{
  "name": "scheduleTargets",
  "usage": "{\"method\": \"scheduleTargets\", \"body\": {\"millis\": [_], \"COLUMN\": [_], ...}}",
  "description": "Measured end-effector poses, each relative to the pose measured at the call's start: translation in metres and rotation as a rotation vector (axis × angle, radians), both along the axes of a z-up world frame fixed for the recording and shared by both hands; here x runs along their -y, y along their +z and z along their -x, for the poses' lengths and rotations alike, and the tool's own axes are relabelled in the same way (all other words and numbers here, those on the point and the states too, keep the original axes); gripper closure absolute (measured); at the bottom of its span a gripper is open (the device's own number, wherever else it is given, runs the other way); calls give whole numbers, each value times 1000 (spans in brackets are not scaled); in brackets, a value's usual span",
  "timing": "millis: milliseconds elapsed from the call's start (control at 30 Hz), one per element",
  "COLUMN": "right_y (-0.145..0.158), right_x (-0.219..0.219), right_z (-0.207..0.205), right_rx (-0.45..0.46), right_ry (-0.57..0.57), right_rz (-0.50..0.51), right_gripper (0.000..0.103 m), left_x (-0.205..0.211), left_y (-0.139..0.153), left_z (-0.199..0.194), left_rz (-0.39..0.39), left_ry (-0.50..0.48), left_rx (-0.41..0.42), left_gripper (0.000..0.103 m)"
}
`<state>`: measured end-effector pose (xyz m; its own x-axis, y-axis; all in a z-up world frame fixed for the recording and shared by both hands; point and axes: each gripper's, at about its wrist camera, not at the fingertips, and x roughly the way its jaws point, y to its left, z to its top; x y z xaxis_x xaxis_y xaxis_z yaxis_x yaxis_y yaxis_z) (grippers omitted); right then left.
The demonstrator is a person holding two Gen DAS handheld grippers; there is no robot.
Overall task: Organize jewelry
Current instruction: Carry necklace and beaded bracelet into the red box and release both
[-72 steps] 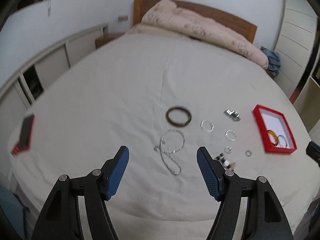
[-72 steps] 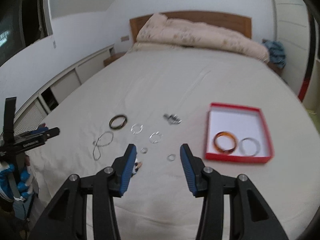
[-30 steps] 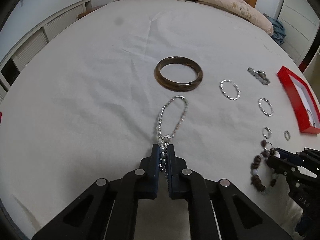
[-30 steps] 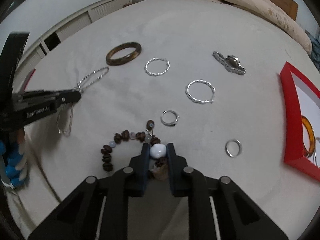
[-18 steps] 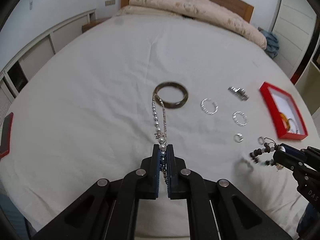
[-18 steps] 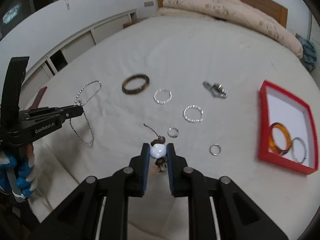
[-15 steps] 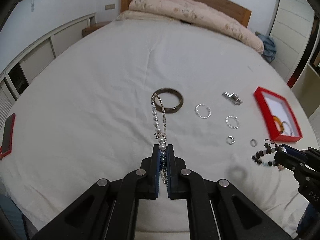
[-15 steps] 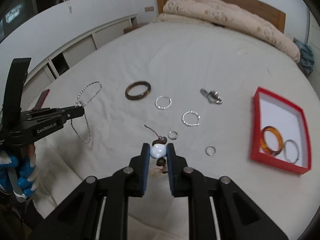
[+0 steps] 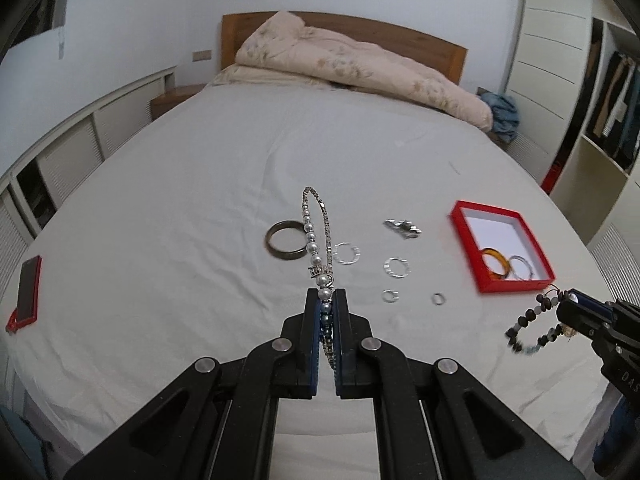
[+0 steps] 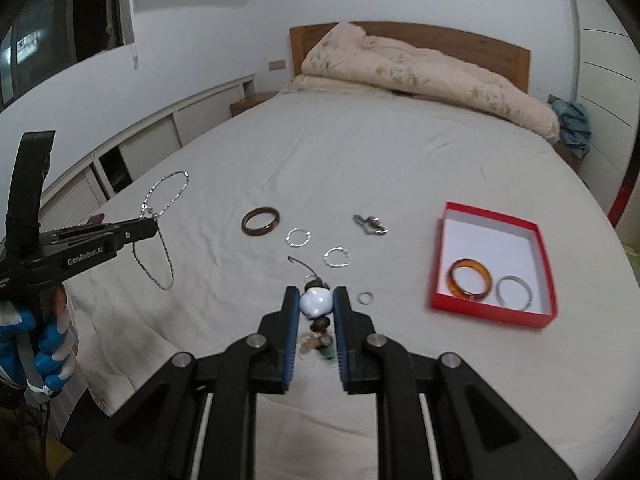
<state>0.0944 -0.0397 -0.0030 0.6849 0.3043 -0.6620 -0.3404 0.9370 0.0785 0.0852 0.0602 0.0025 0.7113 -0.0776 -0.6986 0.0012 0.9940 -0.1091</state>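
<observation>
My left gripper [image 9: 326, 294] is shut on a silver and pearl necklace [image 9: 316, 248], which hangs in a loop above the white bed. From the right wrist view the left gripper [image 10: 148, 228] holds the necklace [image 10: 160, 256] at the left. My right gripper [image 10: 316, 292] is shut on a brown beaded bracelet, its pads pressing the white bead [image 10: 316, 303]. The bracelet [image 9: 528, 328] dangles clear of the sheet. A red box [image 10: 492, 212] at the right holds an amber bangle [image 10: 470, 280] and a silver bangle [image 10: 515, 293].
On the sheet lie a dark bangle [image 9: 286, 245], two silver hoops [image 9: 347, 253] [image 9: 396, 268], two small rings [image 9: 390, 295] [image 9: 438, 298] and a brooch [image 9: 403, 229]. A red-cased phone [image 9: 26, 294] lies at the left edge. A folded duvet [image 9: 360, 68] lies at the headboard.
Both grippers have risen off the bed, lifting the necklace and the bracelet into the air. The sheet and loose jewelry look farther away.
</observation>
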Motion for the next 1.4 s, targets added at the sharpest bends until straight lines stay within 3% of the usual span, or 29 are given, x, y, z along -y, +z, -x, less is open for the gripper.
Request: {"method": "scheduleTargets", "body": {"millis": [333, 633, 1033, 1233, 1400], "right_y": [15, 5, -74, -119, -142], "right_x": [90, 179, 227, 239, 243], "right_z": [5, -65, -215, -248, -251], "right_rx": [38, 24, -61, -149, -210], "right_ry": [-143, -255, -291, -312, -320], "right_rz": [-23, -6, -39, -49, -43], "right_gripper": [88, 88, 87, 87, 87], "left_x": [86, 195, 288, 306, 305], "left_y": [15, 2, -72, -118, -140], "left_z": [-37, -133, -269, -291, -291], "left_rz": [-2, 2, 23, 14, 11], "left_ry": [-158, -319, -386, -399, -397], "left_rx": [-19, -65, -167, -245, -288], "left_gripper": [98, 98, 98, 98, 97]}}
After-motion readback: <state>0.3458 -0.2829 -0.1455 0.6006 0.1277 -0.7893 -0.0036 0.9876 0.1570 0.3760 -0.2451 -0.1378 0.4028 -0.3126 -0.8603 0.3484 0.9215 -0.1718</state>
